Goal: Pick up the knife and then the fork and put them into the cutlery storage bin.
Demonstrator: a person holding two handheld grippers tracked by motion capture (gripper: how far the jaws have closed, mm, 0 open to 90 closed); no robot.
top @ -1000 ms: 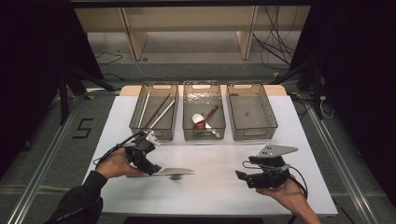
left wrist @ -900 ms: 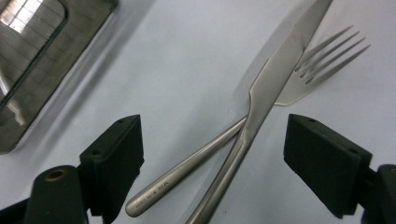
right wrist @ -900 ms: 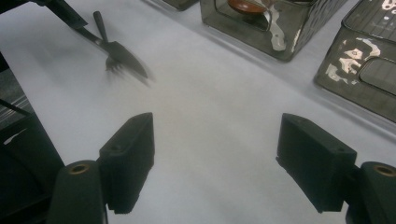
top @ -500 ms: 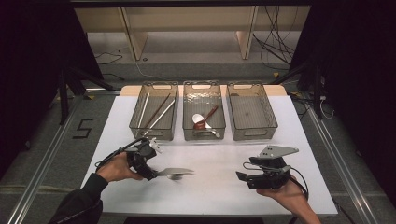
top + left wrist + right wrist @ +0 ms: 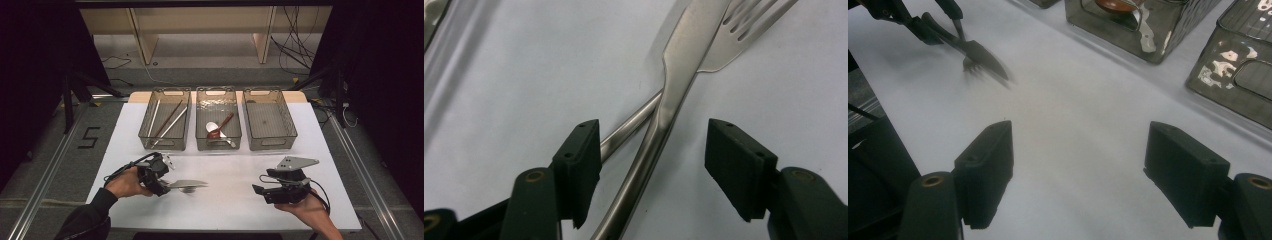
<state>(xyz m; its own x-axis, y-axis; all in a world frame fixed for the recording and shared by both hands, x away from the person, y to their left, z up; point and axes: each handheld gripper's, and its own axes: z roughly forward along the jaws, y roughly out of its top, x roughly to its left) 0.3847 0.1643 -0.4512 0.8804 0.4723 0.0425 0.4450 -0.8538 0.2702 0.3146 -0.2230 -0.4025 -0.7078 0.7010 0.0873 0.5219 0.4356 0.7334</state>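
A steel knife [image 5: 684,55] lies across a steel fork [image 5: 734,40] on the white table, their handles crossing. My left gripper [image 5: 651,165] straddles those handles at the near left of the table [image 5: 165,184]. Its jaws have just been closing. The knife handle runs between them with a gap on each side, and the fork handle passes close by one pad [image 5: 581,160]. My right gripper [image 5: 1078,170] stands open at the near right [image 5: 257,189], with bare table between its pads. It faces the knife [image 5: 985,60].
Three clear bins stand in a row at the back. The left bin [image 5: 164,142] has chopsticks, the middle bin [image 5: 218,145] has spoons, and the right bin [image 5: 272,142] has nothing visible in it. White table surface [image 5: 230,175] lies between the two hands.
My left hand has eased slightly toward the near edge, down onto the cutlery, and its jaws have narrowed around the handles. The right hand has stayed put.
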